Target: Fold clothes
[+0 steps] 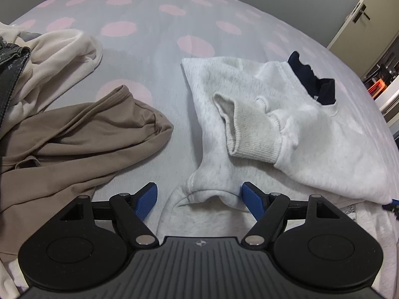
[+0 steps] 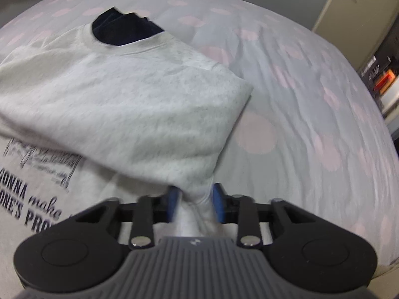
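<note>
While both claws sat low over the bed, status was:

Left claw (image 1: 199, 200): jaws spread wide, released; a bunched fold of the grey sweatshirt (image 1: 311, 134) lay between the blue pads (image 1: 146, 203), far-side pad touching the cloth, near-side pad clear of it.
Right claw (image 2: 195, 205): jaws nearly closed, clenched on a gathered pinch of the sweatshirt (image 2: 129, 104); view blurred.
Sweatshirt: on the bed (image 1: 149, 57), directly ahead of both claws; body draped away from the right claw, dark navy inner collar (image 2: 119, 31) at the far end, black printed lettering (image 2: 32, 204) to that claw's left.
Cuff (image 1: 249, 134): ribbed sleeve end lay on top of the sweatshirt, ahead of the left claw.
Other clothes: tan garment (image 1: 82, 134) left of the left claw, cream garment (image 1: 57, 57) beyond it, denim (image 1: 11, 74) at far left.
</note>
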Tool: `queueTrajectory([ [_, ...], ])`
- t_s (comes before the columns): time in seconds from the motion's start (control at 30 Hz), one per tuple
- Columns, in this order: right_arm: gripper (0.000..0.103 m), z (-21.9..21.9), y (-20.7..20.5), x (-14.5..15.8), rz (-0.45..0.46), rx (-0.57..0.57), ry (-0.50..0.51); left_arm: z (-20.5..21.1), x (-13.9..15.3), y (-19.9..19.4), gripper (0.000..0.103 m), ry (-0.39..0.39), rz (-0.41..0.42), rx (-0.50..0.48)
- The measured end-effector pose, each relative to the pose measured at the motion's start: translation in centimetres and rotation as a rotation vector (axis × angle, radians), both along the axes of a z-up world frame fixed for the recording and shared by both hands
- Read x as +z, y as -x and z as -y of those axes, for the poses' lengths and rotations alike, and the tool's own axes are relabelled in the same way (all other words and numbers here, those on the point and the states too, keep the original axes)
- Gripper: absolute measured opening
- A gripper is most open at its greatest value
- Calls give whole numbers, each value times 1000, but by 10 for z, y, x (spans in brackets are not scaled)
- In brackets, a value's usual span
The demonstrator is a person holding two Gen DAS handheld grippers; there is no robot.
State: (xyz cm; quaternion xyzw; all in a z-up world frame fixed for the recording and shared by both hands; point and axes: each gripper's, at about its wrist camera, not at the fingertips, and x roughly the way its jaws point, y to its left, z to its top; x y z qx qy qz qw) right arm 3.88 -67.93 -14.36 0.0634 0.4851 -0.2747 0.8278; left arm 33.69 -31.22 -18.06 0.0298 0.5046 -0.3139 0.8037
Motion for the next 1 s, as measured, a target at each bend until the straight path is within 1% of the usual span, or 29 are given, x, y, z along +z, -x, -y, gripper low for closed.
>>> queueTrajectory([
  [0.03, 17, 4, 1, -1, 1, -14, 8, 1, -2, 0, 74, -5, 1, -2],
  [0.13, 16, 17, 6, -6, 4, -63, 30, 5, -4, 2, 75, -23, 19, -16],
  [0.23, 16, 30, 11, -18, 3, -104, -13, 8, -6, 4, 75, -44, 40, -33],
  [0.3, 16, 29, 12, -25, 0, -94, -21, 9, -7, 5, 75, -50, 46, -37],
  [0.37, 16, 29, 14, -26, 10, -88, -25, 9, -8, 5, 75, -52, 48, -42],
  [0.5, 17, 36, 25, -23, 31, -105, -76, 8, -6, 6, 75, -65, 52, -60],
  [0.57, 23, 33, 33, -22, 30, -101, -89, 5, -5, 9, 75, -91, 54, -76],
  [0.7, 22, 27, 49, -20, 20, -112, -110, 0, -6, 22, 75, -191, 73, -131],
  [0.77, 22, 24, 61, -17, 29, -137, -122, -8, -9, 31, 77, -207, 88, -138],
  [0.87, 24, 16, 80, -9, 53, -168, -130, -19, -6, 45, 77, -233, 94, -122],
  [0.9, 24, 11, 88, -5, 66, -169, -131, -21, -3, 51, 77, -242, 105, -119],
  [0.93, 28, 4, 94, -1, 78, -161, -132, -24, 0, 57, 77, -251, 119, -118],
  [0.97, 31, -4, 100, 3, 91, -146, -134, -27, 2, 65, 75, -251, 140, -128],
  [1.0, 31, -12, 106, 7, 104, -130, -136, -30, 6, 75, 73, -236, 169, -145],
])
